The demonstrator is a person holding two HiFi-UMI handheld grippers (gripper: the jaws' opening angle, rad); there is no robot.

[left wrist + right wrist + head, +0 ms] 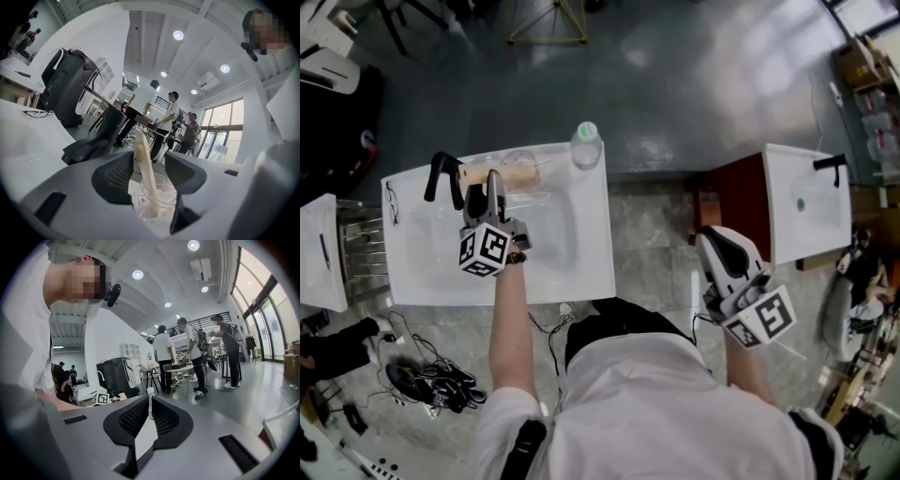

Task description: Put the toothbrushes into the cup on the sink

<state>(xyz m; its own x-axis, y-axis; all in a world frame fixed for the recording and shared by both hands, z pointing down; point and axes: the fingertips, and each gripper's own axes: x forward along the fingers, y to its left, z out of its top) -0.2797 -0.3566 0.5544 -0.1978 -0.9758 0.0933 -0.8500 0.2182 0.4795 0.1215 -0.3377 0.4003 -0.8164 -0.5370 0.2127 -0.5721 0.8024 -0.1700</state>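
Two jaws of the left gripper [491, 192] stand wide apart over the white sink [572, 253], and they squeeze nothing. Between them a pale toothbrush [143, 159] leans in the clear cup [161, 199], with its low end down inside. Only the left gripper view shows that. The head view shows other things: the cup sits at the back of the sink, near the black tap [441, 176], and a bottle [586, 145] stands at the far edge. The right gripper [149, 412] is off to the right, well apart from the sink. Its jaws are almost together, with just a thin slit, and they hold nothing.
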